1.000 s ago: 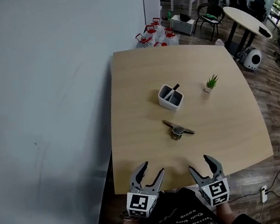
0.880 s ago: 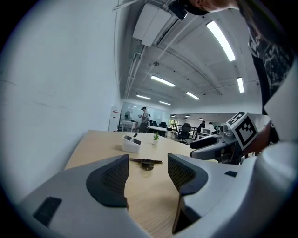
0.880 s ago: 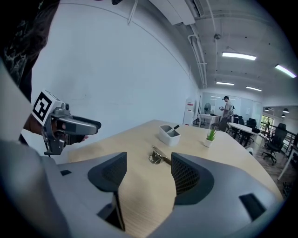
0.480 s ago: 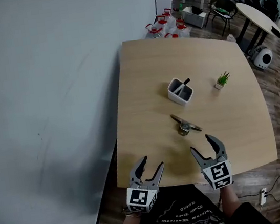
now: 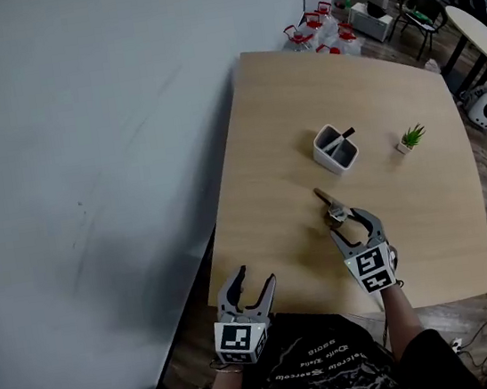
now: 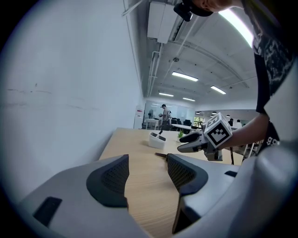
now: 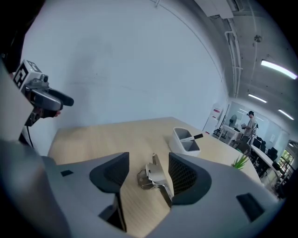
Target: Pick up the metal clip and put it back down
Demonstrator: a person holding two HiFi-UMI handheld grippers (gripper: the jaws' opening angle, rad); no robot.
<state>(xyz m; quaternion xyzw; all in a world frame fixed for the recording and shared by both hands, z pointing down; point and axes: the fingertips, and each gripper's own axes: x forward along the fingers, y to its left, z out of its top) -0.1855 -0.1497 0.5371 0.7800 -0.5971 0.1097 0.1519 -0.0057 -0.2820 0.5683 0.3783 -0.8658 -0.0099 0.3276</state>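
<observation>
Two jaws of your right gripper straddle the metal clip, just closing, not yet pinching: set for pickup. Left gripper gapes, empty.

Bright, even indoor light from ceiling strip lights, far right. Soft, faint shadow on the table left of the right gripper. Head view sharp. Both gripper views: strong fisheye bending, black corners, near foreground slightly out of focus.
</observation>
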